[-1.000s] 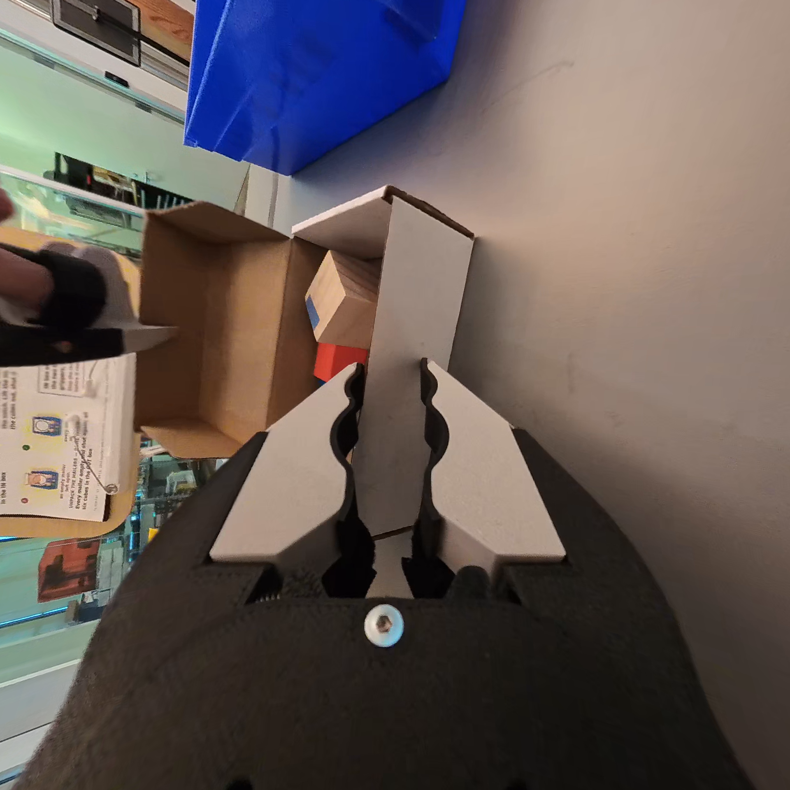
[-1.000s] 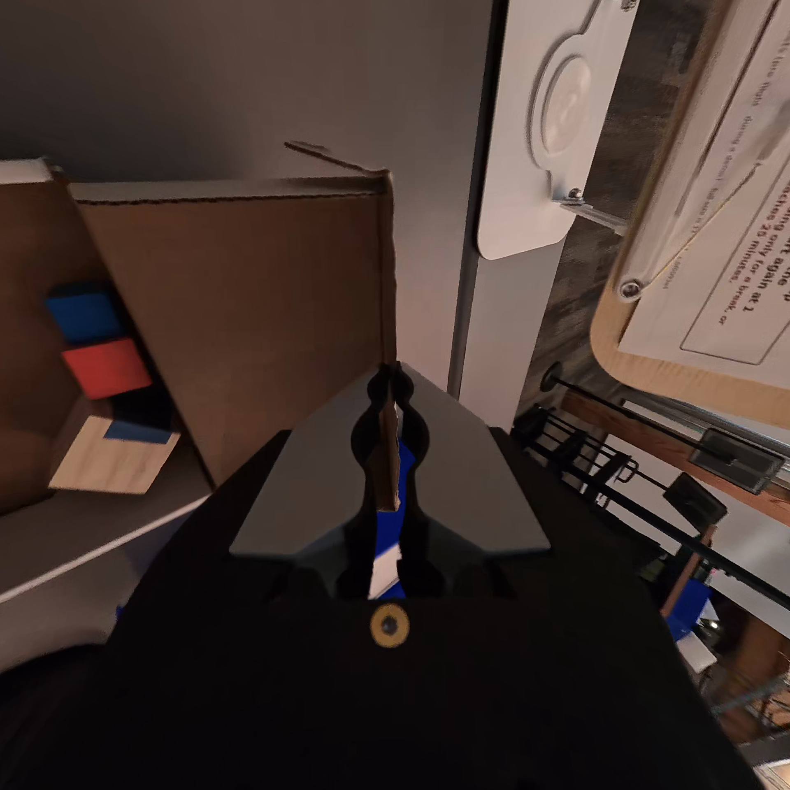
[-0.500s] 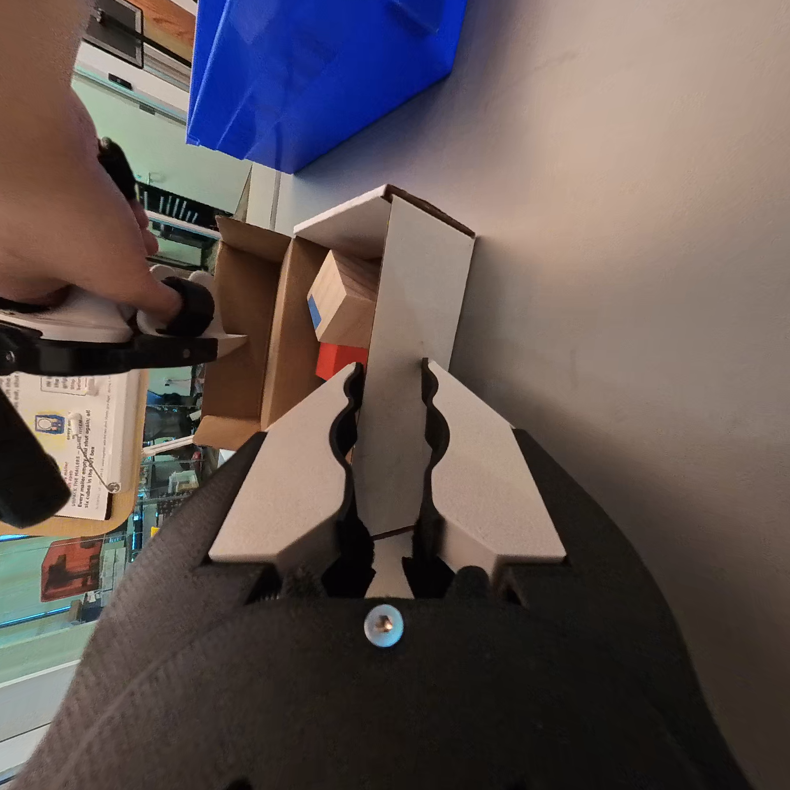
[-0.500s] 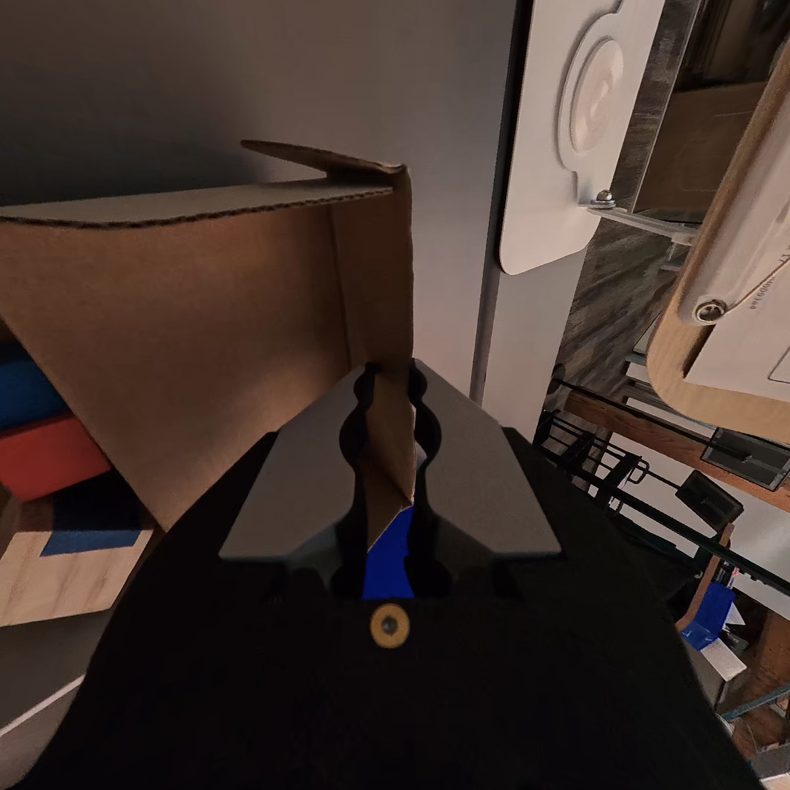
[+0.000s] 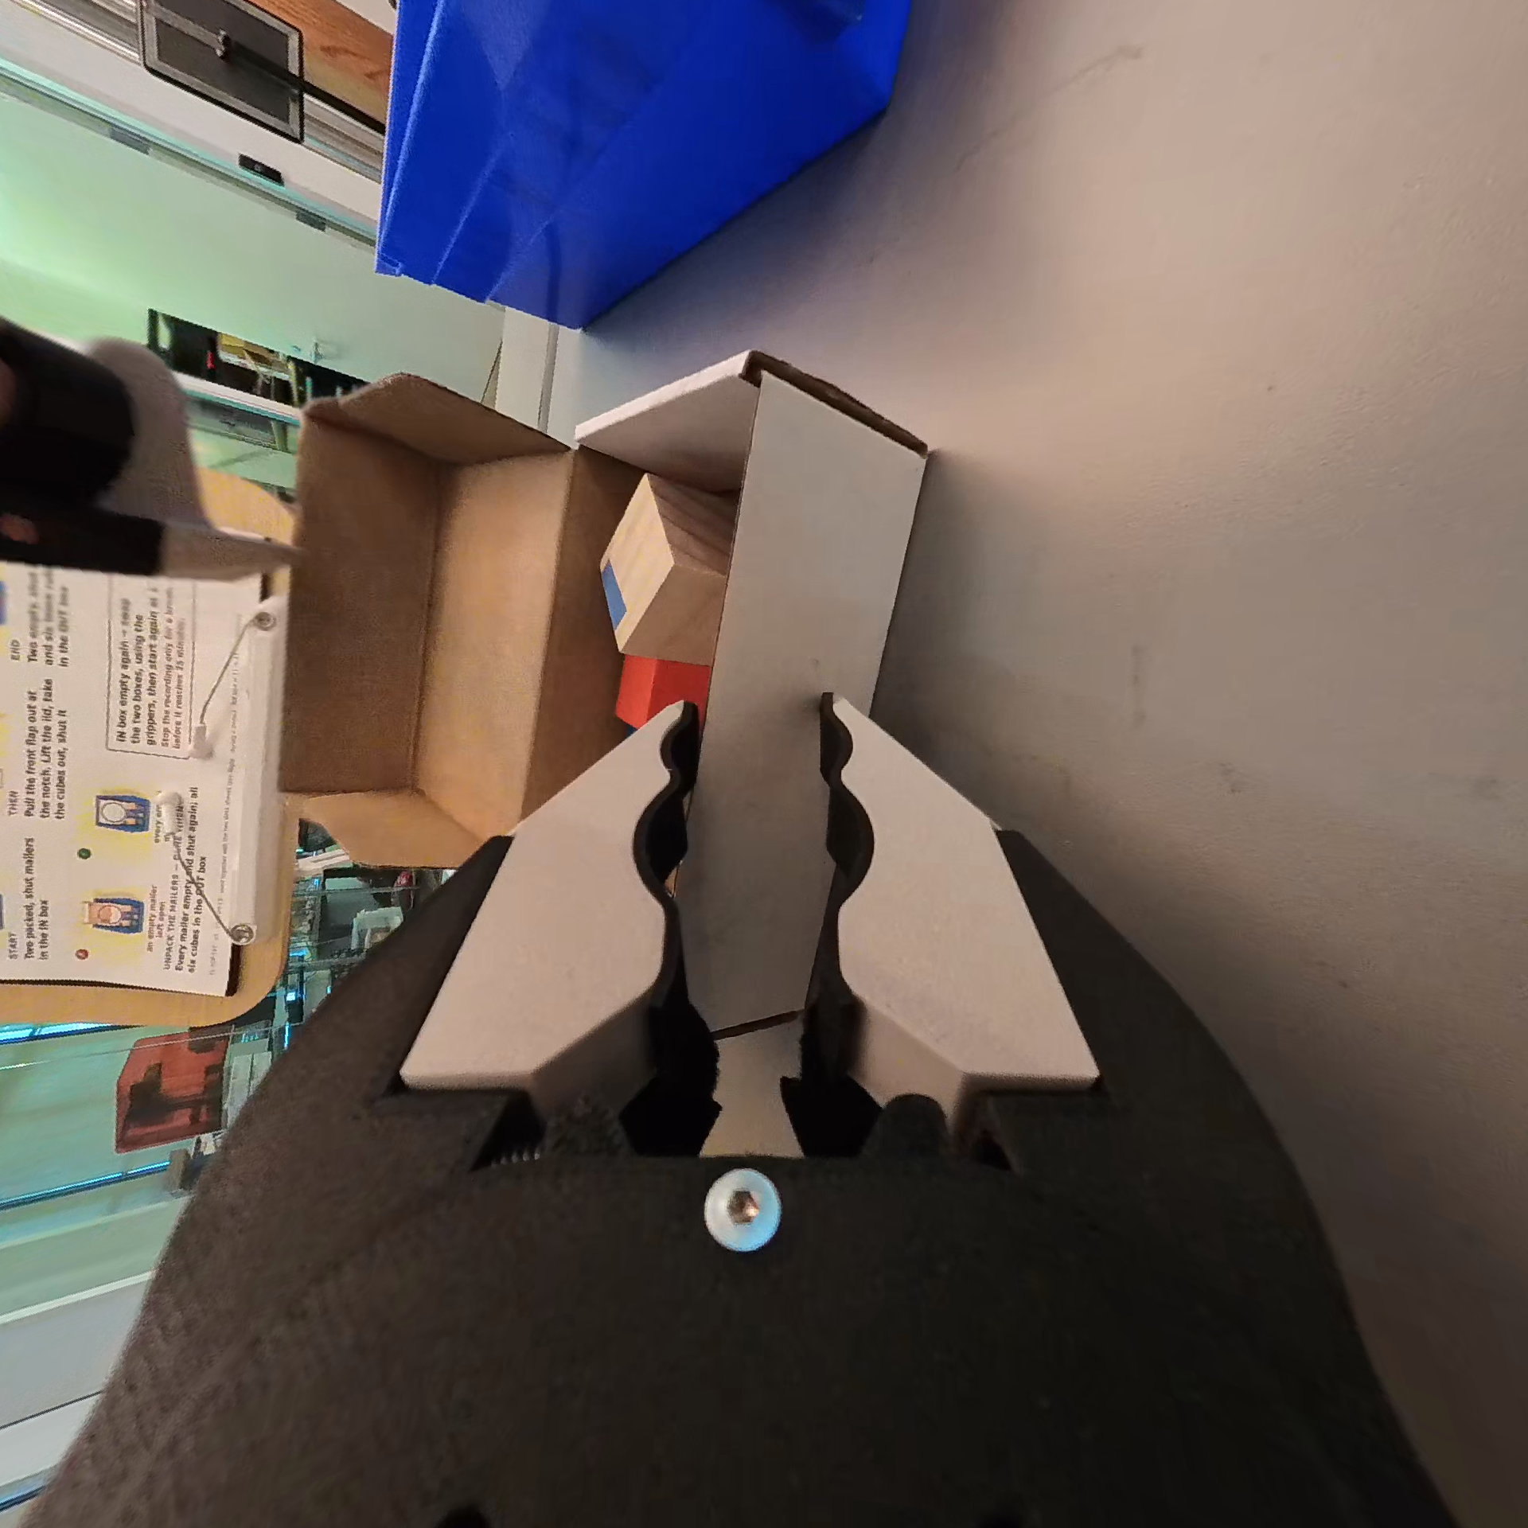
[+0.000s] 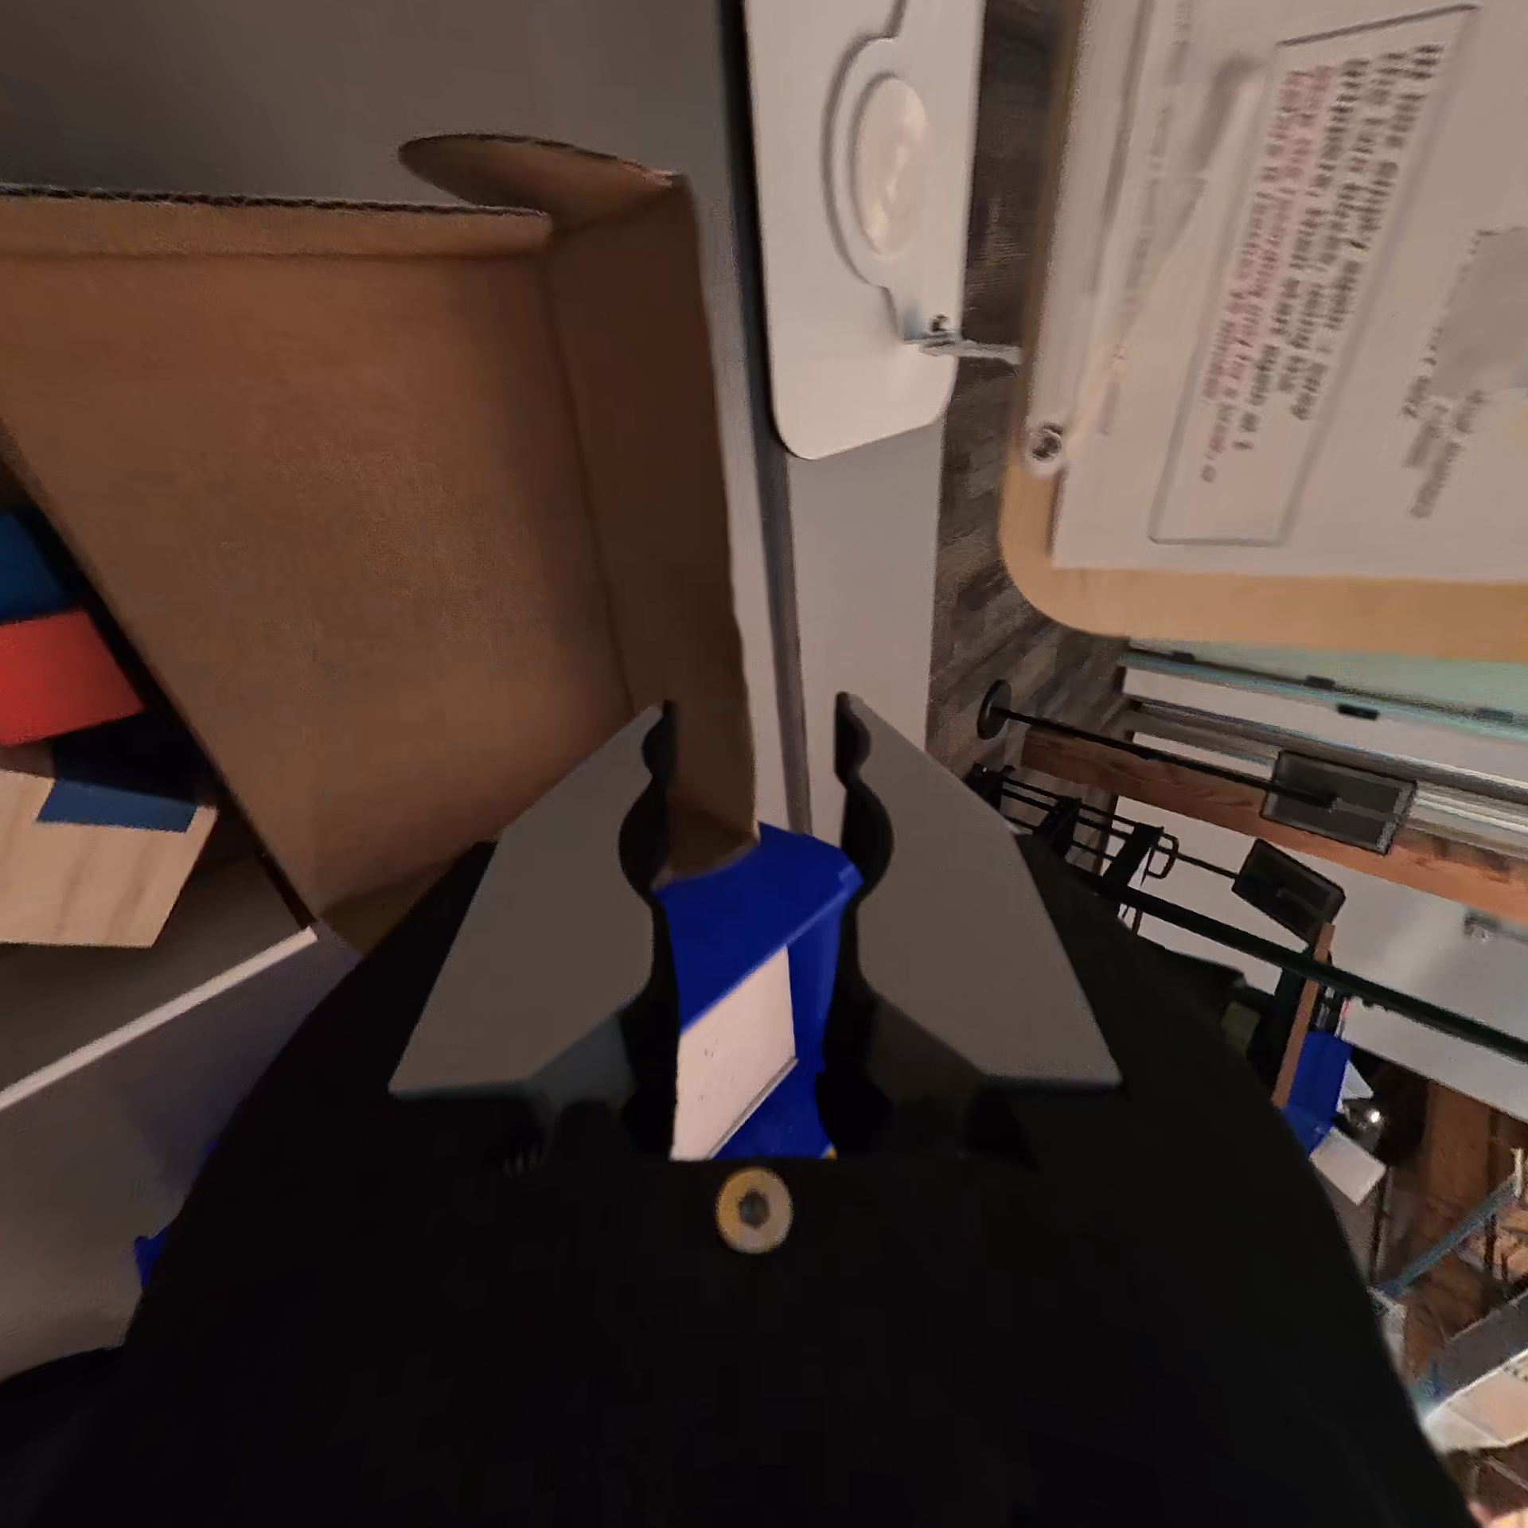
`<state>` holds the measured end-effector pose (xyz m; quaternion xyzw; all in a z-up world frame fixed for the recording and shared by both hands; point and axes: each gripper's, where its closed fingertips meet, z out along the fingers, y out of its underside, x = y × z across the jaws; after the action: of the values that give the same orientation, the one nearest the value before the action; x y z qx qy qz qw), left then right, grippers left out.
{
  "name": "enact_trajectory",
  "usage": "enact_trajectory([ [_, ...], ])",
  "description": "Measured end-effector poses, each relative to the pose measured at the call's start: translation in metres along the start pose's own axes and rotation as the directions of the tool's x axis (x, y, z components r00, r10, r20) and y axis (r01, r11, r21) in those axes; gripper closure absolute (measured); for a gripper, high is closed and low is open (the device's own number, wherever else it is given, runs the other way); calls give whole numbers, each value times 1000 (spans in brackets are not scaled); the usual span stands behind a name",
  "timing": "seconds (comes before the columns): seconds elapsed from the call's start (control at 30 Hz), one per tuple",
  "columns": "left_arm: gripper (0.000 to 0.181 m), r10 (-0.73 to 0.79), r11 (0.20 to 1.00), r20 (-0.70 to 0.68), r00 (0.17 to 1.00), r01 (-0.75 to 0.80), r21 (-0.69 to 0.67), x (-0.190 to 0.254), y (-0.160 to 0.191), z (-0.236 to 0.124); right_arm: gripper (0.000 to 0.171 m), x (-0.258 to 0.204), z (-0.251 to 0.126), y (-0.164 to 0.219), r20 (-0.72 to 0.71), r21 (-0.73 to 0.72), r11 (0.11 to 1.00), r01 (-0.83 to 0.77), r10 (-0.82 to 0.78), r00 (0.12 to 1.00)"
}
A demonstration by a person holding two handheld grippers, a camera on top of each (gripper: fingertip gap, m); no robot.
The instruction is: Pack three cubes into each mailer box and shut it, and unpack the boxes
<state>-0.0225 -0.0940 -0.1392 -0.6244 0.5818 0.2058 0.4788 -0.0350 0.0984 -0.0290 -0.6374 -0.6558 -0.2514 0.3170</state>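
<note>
Table [image 5: 1199, 413]: grey top is carrying the open mailer box, with a blue bin [image 5: 628, 124] standing behind it
Mailer box [image 5: 810, 595]: is lying open on the table, its white front wall running between the left fingers, likely so the base is not sliding while the lid is being worked
Lid [image 6: 347, 496]: brown inside is facing the right wrist camera, swung up and away from the cubes; its side flap [image 6: 653, 463] is reaching between the right fingers
Left gripper [image 5: 756, 715]: is clamping the front wall, both pads touching the card
Right gripper [image 6: 752, 711]: is standing apart, fingers either side of the flap without pinching it
Cubes: a wooden cube [image 5: 661, 579] is sitting tilted over a red cube [image 5: 666, 686] inside the box, so unpacking is, by my reading, not yet done
</note>
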Motion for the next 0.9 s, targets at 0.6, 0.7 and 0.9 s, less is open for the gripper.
enact_trajectory([
  [0.6, 150, 21, 1000, 22, 1000, -20, -13, 0, 2, 0, 116, -162, -34, 28, 473, -129, 812, -569, 555, 684],
  [0.7, 150, 25, 1000, 25, 999, -24, -15, 1, 3, -1, 116, -164, -24, 26, 459, -177, 805, -567, 577, 675],
  [0.9, 149, 32, 999, 26, 999, -31, -19, 1, 3, -1, 130, -164, -12, 24, 459, -218, 813, -540, 574, 678],
])
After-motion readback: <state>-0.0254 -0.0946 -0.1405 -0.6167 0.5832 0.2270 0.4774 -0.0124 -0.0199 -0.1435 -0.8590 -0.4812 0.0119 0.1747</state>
